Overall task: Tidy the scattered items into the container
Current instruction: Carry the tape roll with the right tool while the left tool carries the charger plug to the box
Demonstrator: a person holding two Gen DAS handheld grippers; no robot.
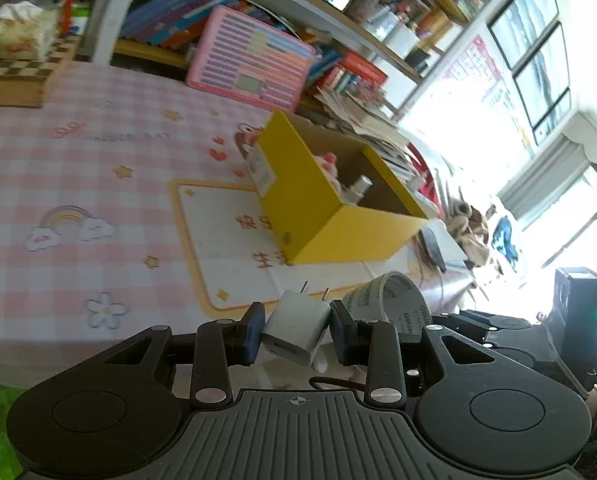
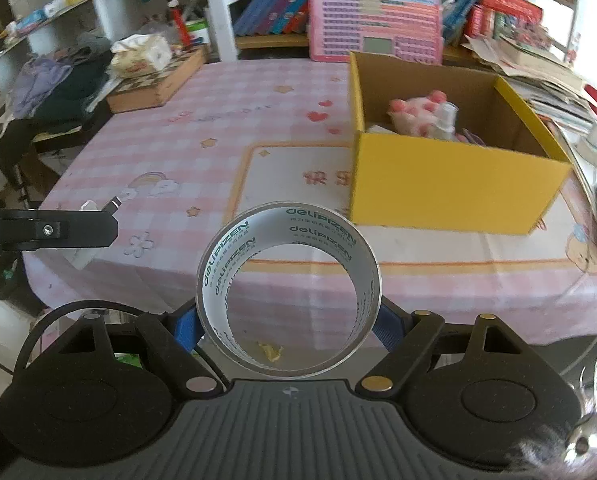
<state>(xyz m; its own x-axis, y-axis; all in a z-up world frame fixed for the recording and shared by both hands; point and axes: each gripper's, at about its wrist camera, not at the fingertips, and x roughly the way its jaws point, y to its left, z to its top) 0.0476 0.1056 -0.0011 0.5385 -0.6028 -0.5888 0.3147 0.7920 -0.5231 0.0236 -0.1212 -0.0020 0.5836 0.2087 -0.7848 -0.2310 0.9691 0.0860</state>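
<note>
My left gripper (image 1: pixel 297 320) is shut on a white charger plug (image 1: pixel 296 330), its blue pads pressing both sides and the prongs pointing forward. My right gripper (image 2: pixel 287 327) is shut on a roll of clear tape (image 2: pixel 318 236), held upright across its width; the tape roll (image 1: pixel 394 300) also shows in the left wrist view. The yellow cardboard box (image 2: pixel 450 184) stands open on the table, ahead and to the right, holding a pink toy (image 2: pixel 416 114) and a small spray bottle (image 2: pixel 444 120). Both grippers hover at the table's near edge, short of the yellow box (image 1: pixel 322 216).
A pink checked cloth (image 2: pixel 178 152) covers the table. A chessboard box (image 2: pixel 158 80) with a tissue pack sits at the far left, and a pink board (image 2: pixel 374 20) leans against bookshelves behind. Stacked papers (image 2: pixel 538 80) crowd the right. The left gripper's arm (image 2: pixel 58 232) shows at left.
</note>
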